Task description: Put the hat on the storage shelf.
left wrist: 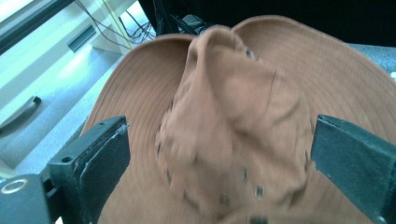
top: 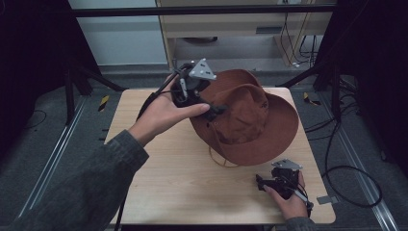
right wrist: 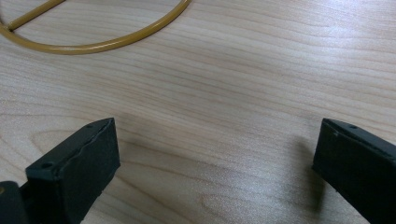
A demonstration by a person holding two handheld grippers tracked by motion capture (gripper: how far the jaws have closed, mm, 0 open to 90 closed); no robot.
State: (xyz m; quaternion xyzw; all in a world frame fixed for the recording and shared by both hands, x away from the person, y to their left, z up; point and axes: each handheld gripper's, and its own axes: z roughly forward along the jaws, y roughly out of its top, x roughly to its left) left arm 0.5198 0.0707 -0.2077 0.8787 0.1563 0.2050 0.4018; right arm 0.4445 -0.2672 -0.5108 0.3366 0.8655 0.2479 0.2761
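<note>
the counter [top: 192, 183] was a pale wooden top, and most of its far right part was taken up by a brown wide-brimmed hat [top: 250, 120], crown up and creased, its brim tipped so the left edge stood higher than the right. as a container the hat was the wrong way up for holding anything, and whatever might be under the crown was hidden. the hat's long axis ran roughly from far-left to near-right across the counter

the left claw [top: 216, 109] was at the hat's left side, level with the crown, with the hat directly ahead of it. in the left gripper view the jaws stood wide to either side of the crown [left wrist: 233, 126] and the pads pressed on nothing, so the hat was not held. the left hand was plainly the nearer one, and my guess is that any next grip on the crown or brim would fall to it, with only a short reach forward needed

the right claw [top: 260, 182] sat low at the near right corner, apart from the brim, also spread wide and holding nothing, over bare wood in the right gripper view

smallest was the yellowish chin cord [right wrist: 93, 44], a thin loop lying on the counter just beyond the right claw, trailing from under the near brim
</note>
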